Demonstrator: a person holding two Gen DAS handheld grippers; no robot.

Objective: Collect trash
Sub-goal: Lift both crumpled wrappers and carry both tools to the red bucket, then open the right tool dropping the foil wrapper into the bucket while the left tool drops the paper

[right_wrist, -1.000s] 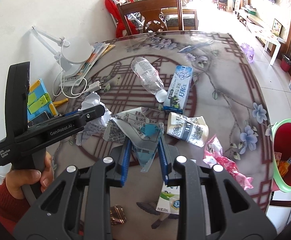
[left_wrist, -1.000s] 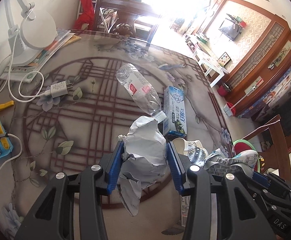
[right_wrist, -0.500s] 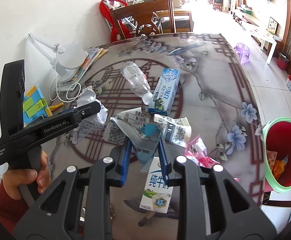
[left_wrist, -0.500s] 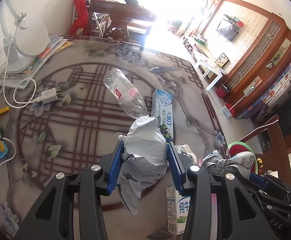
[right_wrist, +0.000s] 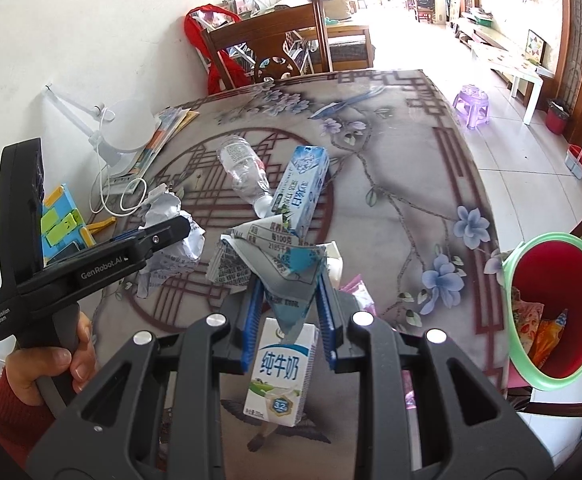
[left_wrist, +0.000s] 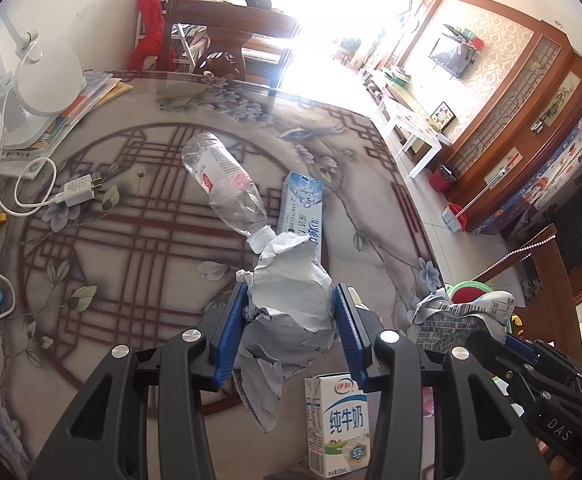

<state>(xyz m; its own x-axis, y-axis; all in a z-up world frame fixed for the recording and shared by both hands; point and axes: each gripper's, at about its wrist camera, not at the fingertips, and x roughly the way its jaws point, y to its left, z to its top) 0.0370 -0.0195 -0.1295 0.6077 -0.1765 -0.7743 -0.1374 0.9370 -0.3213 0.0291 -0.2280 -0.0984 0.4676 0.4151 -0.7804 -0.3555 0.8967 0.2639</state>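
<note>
Left wrist view: my left gripper (left_wrist: 291,324) clamps a paper wad (left_wrist: 291,300); my right gripper (right_wrist: 289,312) pinches a flattened carton (right_wrist: 267,264) — milk box (right_wrist: 279,376) below, then bottle (right_wrist: 245,172), bin (right_wrist: 559,308) off right.

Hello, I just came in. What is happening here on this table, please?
A person is collecting trash with a tool in each hand. The left tool is shut on a crumpled grey paper; the right tool is shut on a printed wrapper. Both are held above the table. A milk carton, a toothpaste box and a plastic bottle lie on it. A red bin with a green rim waits at the right edge.
</note>
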